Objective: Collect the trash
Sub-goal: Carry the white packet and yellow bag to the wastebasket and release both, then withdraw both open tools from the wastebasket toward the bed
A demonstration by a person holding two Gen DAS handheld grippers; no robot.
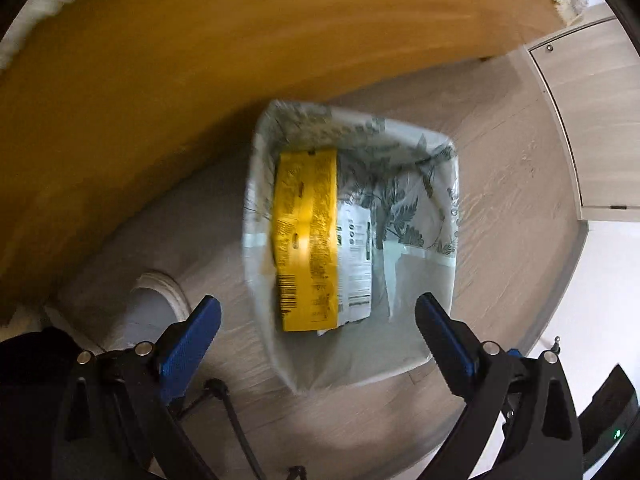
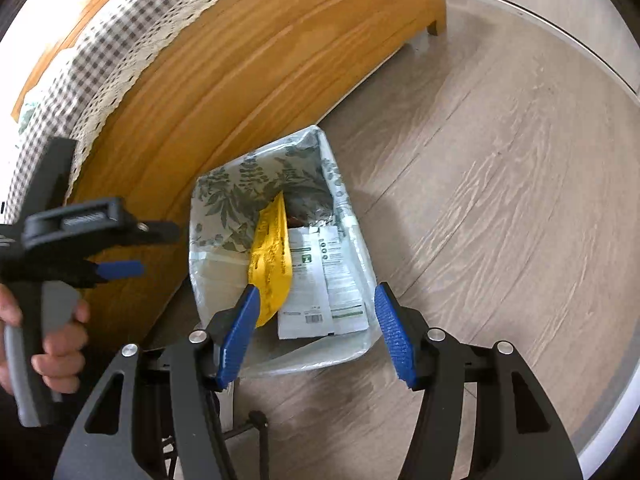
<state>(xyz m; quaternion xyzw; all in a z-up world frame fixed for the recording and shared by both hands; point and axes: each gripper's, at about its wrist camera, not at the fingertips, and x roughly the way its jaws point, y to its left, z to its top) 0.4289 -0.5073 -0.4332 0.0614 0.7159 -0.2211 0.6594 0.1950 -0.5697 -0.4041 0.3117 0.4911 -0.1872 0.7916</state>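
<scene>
A trash bin lined with a leaf-print bag [image 1: 448, 200] [image 2: 240, 184] stands on the floor beside a wooden bed frame. Inside lie a yellow wrapper [image 1: 306, 240] [image 2: 270, 264] and a white printed package [image 1: 354, 260] [image 2: 324, 280]. My left gripper [image 1: 318, 320] is open and empty above the bin's near edge; it also shows at the left of the right wrist view [image 2: 120, 268], held by a hand. My right gripper [image 2: 316, 332] is open and empty above the bin's near rim.
The wooden bed frame [image 2: 240, 80] with a checked, lace-edged cloth [image 2: 120, 60] runs along the bin's left. A pale slipper [image 1: 154, 304] lies on the wood-look floor [image 2: 500, 200]. Cabinet doors [image 1: 592, 120] stand at the right.
</scene>
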